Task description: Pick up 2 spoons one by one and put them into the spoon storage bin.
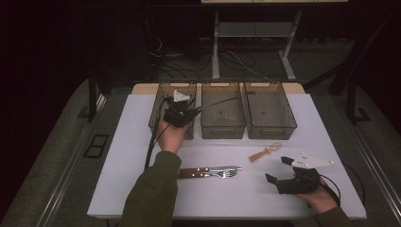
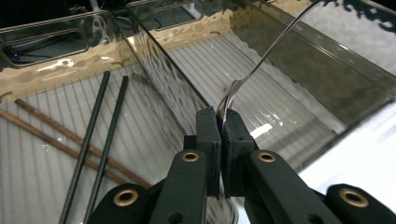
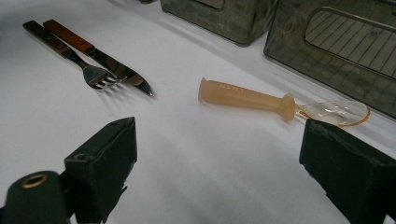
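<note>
**Left gripper carrying metal utensil over the bins; middle bin lying just beside it**

Tabletop (image 1: 142, 189) is carrying three smoky plastic bins in a row along its far edge: left bin (image 1: 159, 101), middle bin (image 1: 222, 126), right bin (image 1: 272, 130). The left bin is holding chopsticks (image 2: 100, 140), two black and two brown, lying on its ribbed floor.

Left gripper (image 1: 179, 113) is hanging over the near right part of the left bin, close to the wall shared with the middle bin. Its jaws are pressed together on the end of a thin metal utensil (image 2: 261, 60). Which kind of utensil it is I cannot tell; the clamped end looks like a bowl or tines. Its long axis is running up and away from the jaws, slanting across the middle bin, so the handle is already over that bin while the clamped end is sitting by the dividing wall. Judging by this, the drop depends on shifting a little further toward the middle bin.

Right gripper (image 1: 286, 171) is resting on the tabletop near the front right, jaws wide apart, holding nothing. A plastic spoon (image 3: 280, 105) is lying just ahead of it, long axis crosswise to the jaws, bowl toward the right bin. Fork (image 3: 70, 56) and knife (image 3: 100, 58) are lying side by side nearer the middle, between the two hands.
</note>
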A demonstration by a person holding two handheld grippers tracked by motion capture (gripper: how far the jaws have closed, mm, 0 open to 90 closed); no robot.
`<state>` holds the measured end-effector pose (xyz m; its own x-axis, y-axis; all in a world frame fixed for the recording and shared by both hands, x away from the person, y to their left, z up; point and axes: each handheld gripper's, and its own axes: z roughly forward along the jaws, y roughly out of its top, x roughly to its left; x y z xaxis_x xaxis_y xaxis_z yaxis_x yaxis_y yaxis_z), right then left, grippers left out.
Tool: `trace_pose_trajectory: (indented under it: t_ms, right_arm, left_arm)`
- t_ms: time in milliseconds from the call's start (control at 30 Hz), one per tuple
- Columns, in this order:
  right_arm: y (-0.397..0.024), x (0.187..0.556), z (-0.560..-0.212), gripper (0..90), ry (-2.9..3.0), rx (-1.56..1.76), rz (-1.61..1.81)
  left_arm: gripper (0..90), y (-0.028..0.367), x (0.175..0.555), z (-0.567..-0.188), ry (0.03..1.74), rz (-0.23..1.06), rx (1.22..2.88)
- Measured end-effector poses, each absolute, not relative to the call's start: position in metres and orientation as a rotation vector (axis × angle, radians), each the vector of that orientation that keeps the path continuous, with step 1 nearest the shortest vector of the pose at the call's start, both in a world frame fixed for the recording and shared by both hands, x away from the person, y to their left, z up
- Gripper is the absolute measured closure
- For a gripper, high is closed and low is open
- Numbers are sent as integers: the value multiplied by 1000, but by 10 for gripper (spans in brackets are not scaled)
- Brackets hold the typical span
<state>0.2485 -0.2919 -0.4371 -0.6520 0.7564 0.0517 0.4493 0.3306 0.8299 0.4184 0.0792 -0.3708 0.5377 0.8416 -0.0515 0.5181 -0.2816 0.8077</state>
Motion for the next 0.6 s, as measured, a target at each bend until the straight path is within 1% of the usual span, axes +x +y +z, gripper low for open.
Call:
trace_pose_trajectory:
  t_ms: [233, 600]
  right_arm:
    - [-292, 249, -437, 113, 2257, 1070, 1243]
    - [-293, 248, -436, 113, 2255, 1065, 1246]
  left_arm:
    - [872, 58, 430, -378, 1179, 519, 1962]
    - [868, 44, 433, -384, 1190, 524, 1983]
